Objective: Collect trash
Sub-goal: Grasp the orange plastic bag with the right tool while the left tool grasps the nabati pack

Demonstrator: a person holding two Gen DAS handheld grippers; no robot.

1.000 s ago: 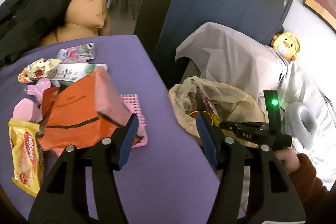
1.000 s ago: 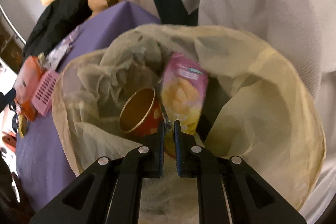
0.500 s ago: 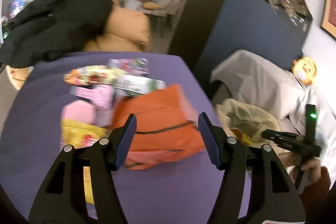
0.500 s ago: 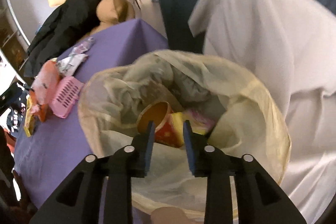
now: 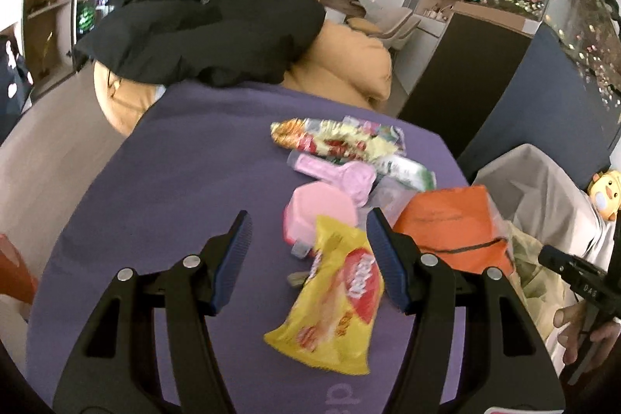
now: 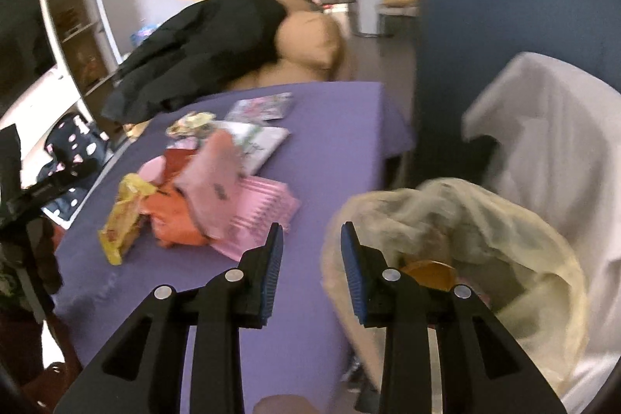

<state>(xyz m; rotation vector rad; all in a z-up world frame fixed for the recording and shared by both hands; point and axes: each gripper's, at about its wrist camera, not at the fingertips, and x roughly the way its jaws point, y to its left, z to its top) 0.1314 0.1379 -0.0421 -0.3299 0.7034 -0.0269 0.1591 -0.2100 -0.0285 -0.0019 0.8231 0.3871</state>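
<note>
Since our right gripper (image 6: 308, 260) hangs spread and empty beside the trash bag (image 6: 524, 227), we line our left gripper (image 5: 308, 258), jaws wide, over the yellow snack packet (image 5: 333, 301) on the purple table (image 5: 174, 189).

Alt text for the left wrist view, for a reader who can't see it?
The open left gripper hovers over a yellow snack bag on a purple table, beside an orange pouch and pink items. A black coat lies on tan cushions behind.
</note>
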